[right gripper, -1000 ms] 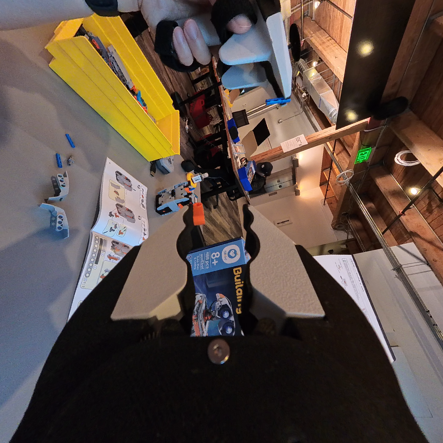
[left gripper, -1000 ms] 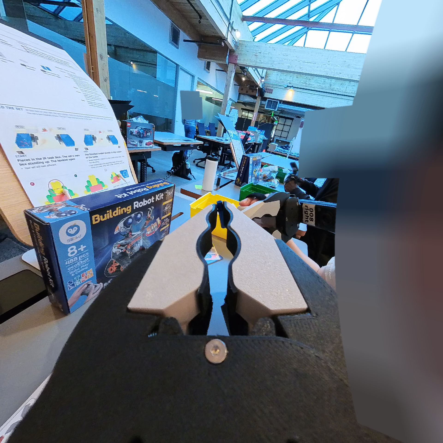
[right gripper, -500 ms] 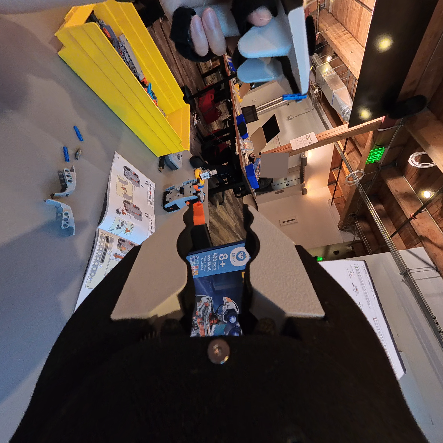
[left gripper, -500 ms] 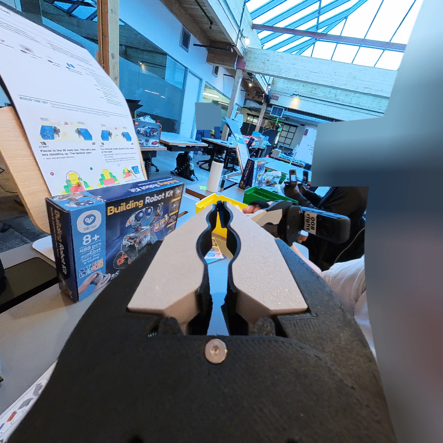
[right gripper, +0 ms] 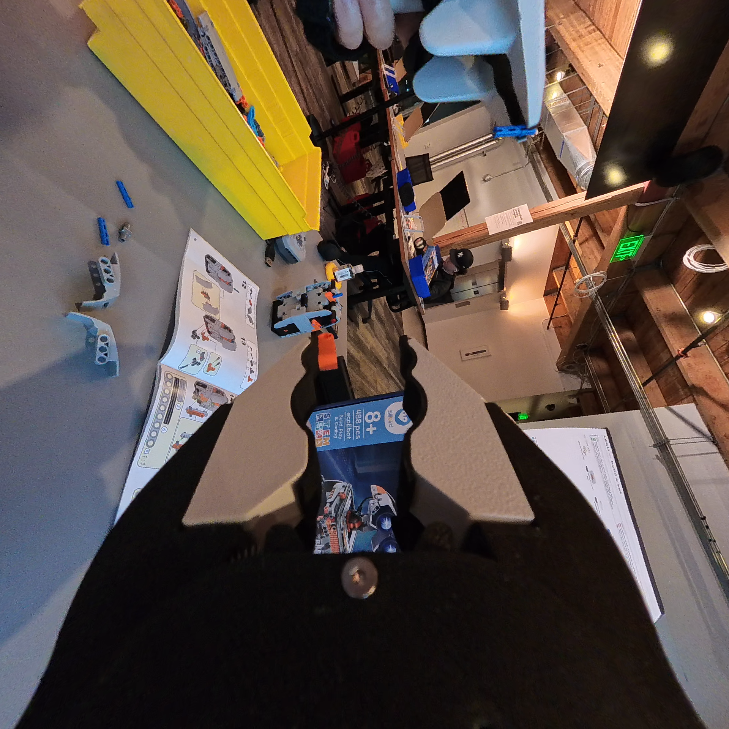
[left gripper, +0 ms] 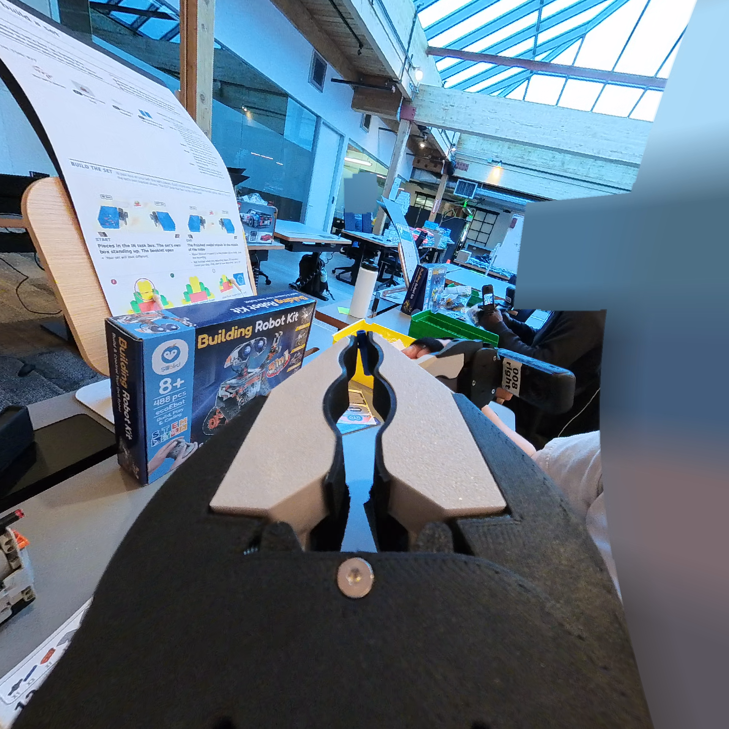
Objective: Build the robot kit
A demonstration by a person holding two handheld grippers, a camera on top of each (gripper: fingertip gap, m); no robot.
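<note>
My left gripper (left gripper: 361,341) is shut on a small blue pin (left gripper: 362,349), held in the air above the grey table (left gripper: 75,524). It also shows at the top of the right wrist view (right gripper: 524,114), with the blue pin (right gripper: 511,132) sticking out of its tips. My right gripper (right gripper: 359,345) is turned on its side with its jaws apart. A small orange piece (right gripper: 325,351) lies against its table-side fingertip. The right gripper (left gripper: 434,355) is just beyond and right of my left fingertips. A partly built model (right gripper: 303,311) stands beyond the orange piece.
A blue robot kit box (left gripper: 213,378) stands left of my left gripper, in front of an instruction board (left gripper: 130,189). A yellow bin (right gripper: 221,130) holds parts. An open booklet (right gripper: 213,323), two grey curved pieces (right gripper: 102,276) and loose blue pins (right gripper: 124,193) lie on the table. The left gripper's tips are roughly 15 cm from the right gripper's.
The left wrist view has swung left, so the box and board sit further right in it. In the right wrist view the left gripper has risen toward the top edge. Both pieces stay with their grippers.
</note>
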